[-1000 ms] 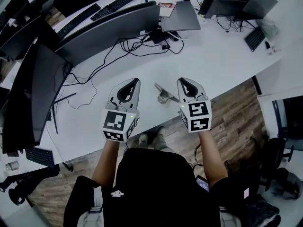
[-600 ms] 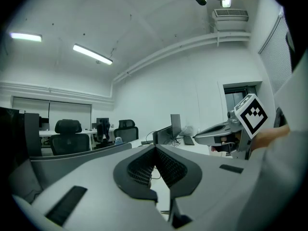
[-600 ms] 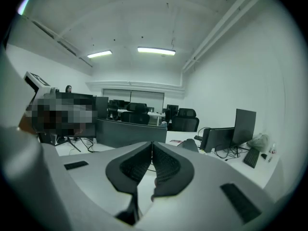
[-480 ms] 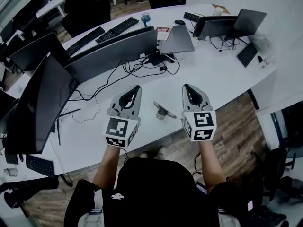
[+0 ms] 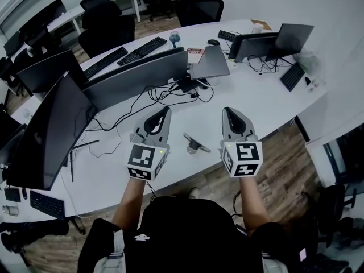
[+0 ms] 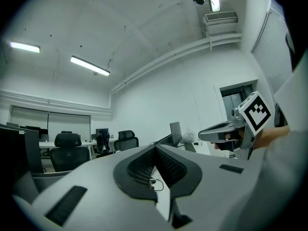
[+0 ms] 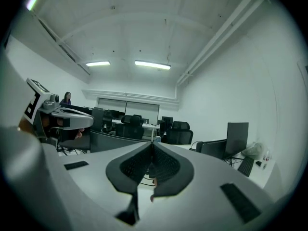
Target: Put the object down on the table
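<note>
The left gripper [image 5: 165, 110] has both jaws brought together with the tips touching. Nothing sits between the pads, and the left gripper view shows only the hollow behind the closed tips. The right gripper [image 5: 227, 110] is in the same condition, with its jaws fully together and nothing held. Both units are held in the air above the near edge of the table [image 5: 267, 98], side by side and well apart. Their jaws point toward 12 o'clock, away from the person, and each carries a marker cube [image 5: 145, 161] at its 6 o'clock end. The object [image 5: 196, 144], a small grey metal piece, lies on the white table surface between the two grippers and touches neither. Taken from the object, the left gripper stands at 9 o'clock and the right gripper at 3 o'clock. At 12 o'clock from the object a tangle of black cables [image 5: 170, 92] runs across the table. Beyond the cables, a long curved monitor [image 5: 136, 73] stands at 11 o'clock and a grey laptop [image 5: 213, 61] at 12 o'clock. A large dark monitor [image 5: 45, 129] occupies the 9 o'clock side. Two further screens [image 5: 259, 44] stand at 1 o'clock. Black keyboards [image 5: 145, 46] lie behind the curved monitor at 11 o'clock. Office chairs [image 5: 199, 7] stand past the far table edge at 12 o'clock. Wooden floor [image 5: 284, 147] shows at 3 o'clock, beside the table edge.
</note>
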The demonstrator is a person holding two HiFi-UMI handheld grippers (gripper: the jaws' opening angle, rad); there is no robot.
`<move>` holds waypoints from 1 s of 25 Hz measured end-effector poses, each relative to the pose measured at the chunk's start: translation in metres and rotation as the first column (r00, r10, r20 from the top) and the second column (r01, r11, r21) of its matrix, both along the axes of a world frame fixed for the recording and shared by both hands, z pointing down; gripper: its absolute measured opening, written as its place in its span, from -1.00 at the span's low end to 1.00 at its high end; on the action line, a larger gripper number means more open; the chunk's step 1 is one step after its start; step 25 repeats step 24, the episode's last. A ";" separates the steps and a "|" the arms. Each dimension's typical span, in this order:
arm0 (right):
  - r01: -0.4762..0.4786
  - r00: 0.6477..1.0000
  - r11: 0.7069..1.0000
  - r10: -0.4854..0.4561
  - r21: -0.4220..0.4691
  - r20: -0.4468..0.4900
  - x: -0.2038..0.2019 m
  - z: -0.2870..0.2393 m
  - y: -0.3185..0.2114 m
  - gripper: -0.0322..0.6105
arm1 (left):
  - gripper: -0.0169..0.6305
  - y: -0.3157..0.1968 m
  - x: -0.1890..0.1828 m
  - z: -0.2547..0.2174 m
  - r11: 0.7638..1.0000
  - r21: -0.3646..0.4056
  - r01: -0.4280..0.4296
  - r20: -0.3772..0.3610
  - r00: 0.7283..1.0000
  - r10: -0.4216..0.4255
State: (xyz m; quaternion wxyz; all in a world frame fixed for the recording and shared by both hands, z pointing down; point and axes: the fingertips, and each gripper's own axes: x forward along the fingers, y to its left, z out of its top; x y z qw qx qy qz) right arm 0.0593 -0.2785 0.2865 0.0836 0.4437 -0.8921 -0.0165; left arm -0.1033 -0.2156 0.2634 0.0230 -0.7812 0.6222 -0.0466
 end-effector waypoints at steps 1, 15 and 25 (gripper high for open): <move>0.000 1.000 1.000 0.000 0.001 0.001 0.001 -0.001 0.001 -0.82 | -0.91 0.001 0.001 -0.002 1.000 0.003 -0.001 0.000 1.000 0.001; 0.005 1.000 1.000 -0.005 0.003 0.023 0.002 -0.006 0.008 -0.82 | -0.91 0.003 0.006 -0.007 1.000 0.015 -0.011 0.010 1.000 0.011; 0.009 1.000 1.000 -0.009 0.002 0.025 0.001 -0.006 0.012 -0.82 | -0.91 0.007 0.007 -0.007 1.000 0.015 -0.014 0.012 1.000 0.014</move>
